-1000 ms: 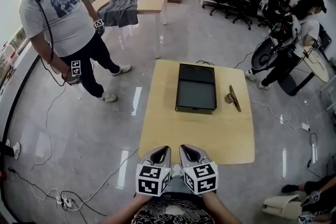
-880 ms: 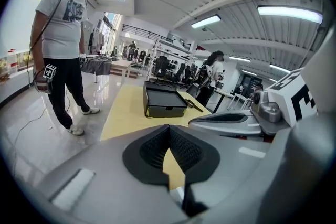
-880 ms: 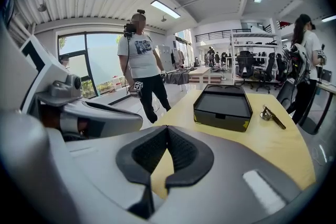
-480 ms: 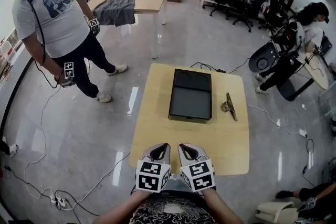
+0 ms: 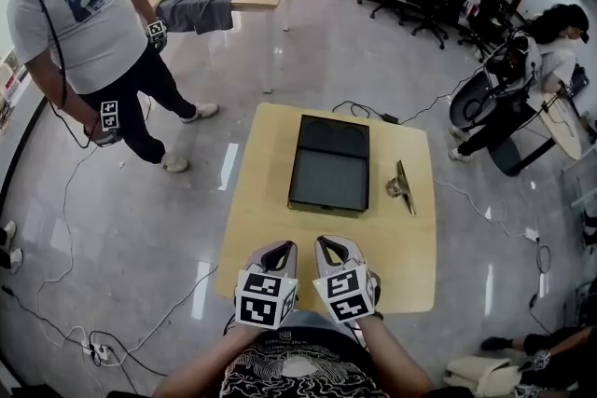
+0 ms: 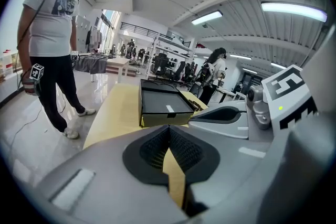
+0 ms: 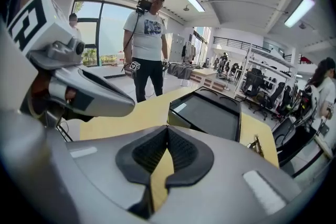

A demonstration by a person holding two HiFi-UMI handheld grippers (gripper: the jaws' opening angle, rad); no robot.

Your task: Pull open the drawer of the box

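We hold the left tongs (image 5: 279, 248) and the right tongs (image 5: 328, 244) side by side over the near edge of the pale wooden worktop (image 5: 270, 228), just beside each other. Each pair is pressed together at the tips with nothing between; only the worktop shows through the slit behind the ribbed pads. The flat black rectangular box (image 5: 328, 165) lies at the middle of the worktop, reaching towards its far edge, well apart from both tongs. Its tan front face (image 6: 165, 119) is turned towards us, with a small white tab (image 6: 169, 109) just above it. A small brass-coloured metal piece (image 5: 403, 187) lies beside the box, towards the right edge.
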